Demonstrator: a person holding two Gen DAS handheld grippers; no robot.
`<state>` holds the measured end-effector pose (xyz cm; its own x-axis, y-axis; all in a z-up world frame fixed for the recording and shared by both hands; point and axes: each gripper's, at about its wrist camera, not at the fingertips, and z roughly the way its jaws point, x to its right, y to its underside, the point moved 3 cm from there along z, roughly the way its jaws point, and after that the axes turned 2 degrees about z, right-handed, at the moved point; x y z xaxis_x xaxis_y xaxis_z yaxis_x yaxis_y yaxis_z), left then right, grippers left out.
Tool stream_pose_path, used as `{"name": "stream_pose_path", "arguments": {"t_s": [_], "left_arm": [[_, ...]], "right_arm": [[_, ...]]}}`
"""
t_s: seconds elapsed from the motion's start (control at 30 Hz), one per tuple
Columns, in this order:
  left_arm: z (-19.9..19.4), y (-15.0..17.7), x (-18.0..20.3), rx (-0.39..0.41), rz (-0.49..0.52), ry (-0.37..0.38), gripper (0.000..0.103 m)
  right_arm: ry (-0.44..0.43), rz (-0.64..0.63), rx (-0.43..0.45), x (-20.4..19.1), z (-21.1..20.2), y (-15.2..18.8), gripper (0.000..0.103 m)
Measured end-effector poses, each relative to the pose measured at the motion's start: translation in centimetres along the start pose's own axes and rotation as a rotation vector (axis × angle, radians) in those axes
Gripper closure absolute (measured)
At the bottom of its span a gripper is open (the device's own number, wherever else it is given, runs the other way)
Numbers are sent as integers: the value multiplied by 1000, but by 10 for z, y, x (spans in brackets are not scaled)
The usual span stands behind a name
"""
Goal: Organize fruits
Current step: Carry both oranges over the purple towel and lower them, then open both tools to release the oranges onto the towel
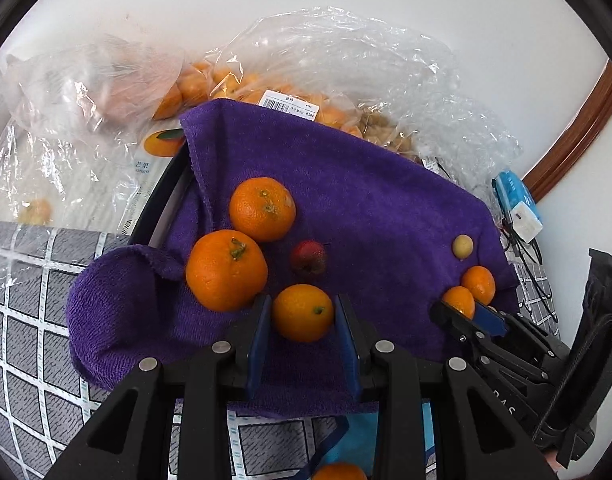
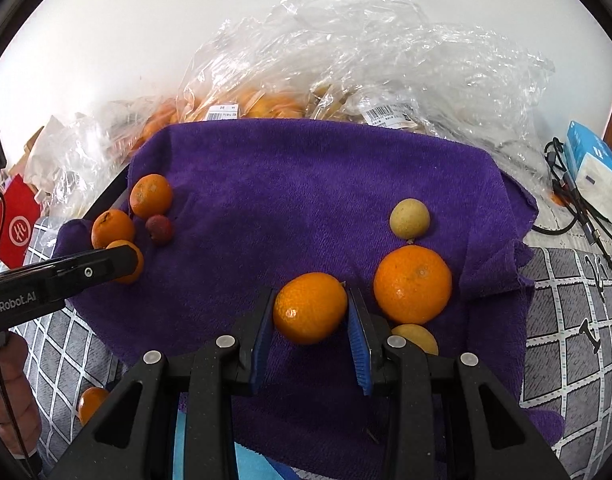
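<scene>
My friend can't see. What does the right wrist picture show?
The right claw grips a small orange over a purple towel. A bigger orange and a yellow fruit lie to its right, the left claw holds another orange at left, and plastic bags sit behind.

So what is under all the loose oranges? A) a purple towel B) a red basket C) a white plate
A: the loose oranges and the little red fruit all lie on a purple towel spread over the table; no plate or basket shows.
</scene>
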<state>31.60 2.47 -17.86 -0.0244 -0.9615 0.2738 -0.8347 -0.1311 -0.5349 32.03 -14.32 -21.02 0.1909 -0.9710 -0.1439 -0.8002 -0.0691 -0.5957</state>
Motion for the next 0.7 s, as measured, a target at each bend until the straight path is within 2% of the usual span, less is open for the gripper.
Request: {"name": "stream_pose_path", "arguments": {"t_s": [0.17,0.37,0.43,0.5,0.7], "left_arm": [[1,0,2,6,11,-15,72],[0,3,4,2,25,-44,72],[-8,4,4,9,20,-37,68],[-20,6,5,28,17,-27,60],[-70,16,7,106,40,-22,53]], "right_arm": [[7,-22,14,-4,-8,-2,51],[41,-29,53,-1,-38,-2,42],[60,-27,72,1,-50,-1,41],[73,-19,80,2,-60,1,41],[97,25,104,1,-91,14,41]]}}
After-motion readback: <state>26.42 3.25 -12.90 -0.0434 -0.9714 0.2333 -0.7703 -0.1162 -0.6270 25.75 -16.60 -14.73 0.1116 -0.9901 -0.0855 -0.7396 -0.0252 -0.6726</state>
